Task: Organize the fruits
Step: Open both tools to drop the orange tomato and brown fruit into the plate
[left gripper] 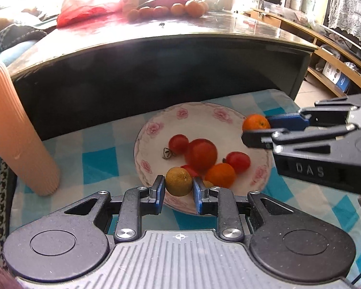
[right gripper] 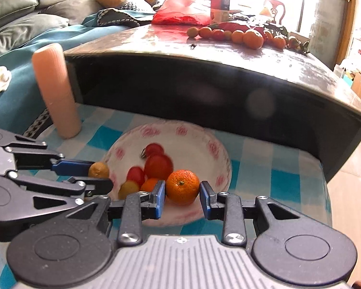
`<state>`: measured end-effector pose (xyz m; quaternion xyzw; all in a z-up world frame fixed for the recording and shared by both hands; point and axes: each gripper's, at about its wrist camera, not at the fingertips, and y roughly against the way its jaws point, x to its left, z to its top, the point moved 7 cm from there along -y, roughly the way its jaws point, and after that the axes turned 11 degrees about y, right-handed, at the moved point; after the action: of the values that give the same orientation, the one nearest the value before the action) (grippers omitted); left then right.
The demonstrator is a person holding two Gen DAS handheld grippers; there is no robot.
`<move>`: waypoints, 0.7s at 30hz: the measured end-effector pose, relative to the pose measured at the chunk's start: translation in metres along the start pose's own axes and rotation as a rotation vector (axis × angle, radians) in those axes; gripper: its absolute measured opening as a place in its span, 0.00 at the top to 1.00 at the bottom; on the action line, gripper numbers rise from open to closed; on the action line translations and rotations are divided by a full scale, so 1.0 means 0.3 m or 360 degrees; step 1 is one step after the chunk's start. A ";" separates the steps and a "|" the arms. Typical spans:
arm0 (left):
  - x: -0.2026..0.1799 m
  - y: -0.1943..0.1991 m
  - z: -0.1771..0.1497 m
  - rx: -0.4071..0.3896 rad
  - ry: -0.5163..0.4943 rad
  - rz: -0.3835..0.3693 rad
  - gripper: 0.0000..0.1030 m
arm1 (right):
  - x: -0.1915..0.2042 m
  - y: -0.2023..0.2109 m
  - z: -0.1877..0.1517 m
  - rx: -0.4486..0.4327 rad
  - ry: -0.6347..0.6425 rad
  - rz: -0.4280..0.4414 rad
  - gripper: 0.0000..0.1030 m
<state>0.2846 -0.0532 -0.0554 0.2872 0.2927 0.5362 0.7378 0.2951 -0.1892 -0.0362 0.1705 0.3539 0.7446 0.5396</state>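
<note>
A white plate with pink flowers (left gripper: 156,125) (right gripper: 199,139) lies on a blue checked cloth and holds several red tomatoes (left gripper: 201,154) (right gripper: 158,166) and a small orange (left gripper: 220,175). My left gripper (left gripper: 178,187) (right gripper: 99,177) is shut on a yellow-green citrus fruit (left gripper: 179,180) (right gripper: 98,169) over the plate's near rim. Over the plate's right side my right gripper (right gripper: 183,197) (left gripper: 255,127) is shut on an orange tangerine (right gripper: 183,186) (left gripper: 256,121).
A dark table (left gripper: 156,48) (right gripper: 228,77) rises just behind the plate, with a row of oranges and tomatoes (left gripper: 170,9) (right gripper: 238,35) and a red bag (left gripper: 84,12) on top. A ribbed peach cylinder (left gripper: 14,132) (right gripper: 56,89) stands at the left on the cloth.
</note>
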 end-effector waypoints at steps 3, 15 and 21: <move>0.006 -0.023 0.003 0.0009 -0.0007 0.0013 0.68 | -0.017 -0.032 0.028 -0.0032 -0.0015 -0.0003 0.55; 0.026 -0.042 0.008 0.0023 0.0028 0.0027 0.67 | -0.058 -0.159 0.020 -0.0026 -0.0065 0.0023 0.55; 0.026 -0.020 0.022 -0.0001 0.0038 0.0017 0.67 | -0.058 -0.153 0.035 -0.0071 -0.0098 0.0066 0.53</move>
<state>0.2952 -0.0481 -0.0565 0.2821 0.2999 0.5436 0.7314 0.3393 -0.1940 -0.0592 0.1885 0.3169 0.7577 0.5385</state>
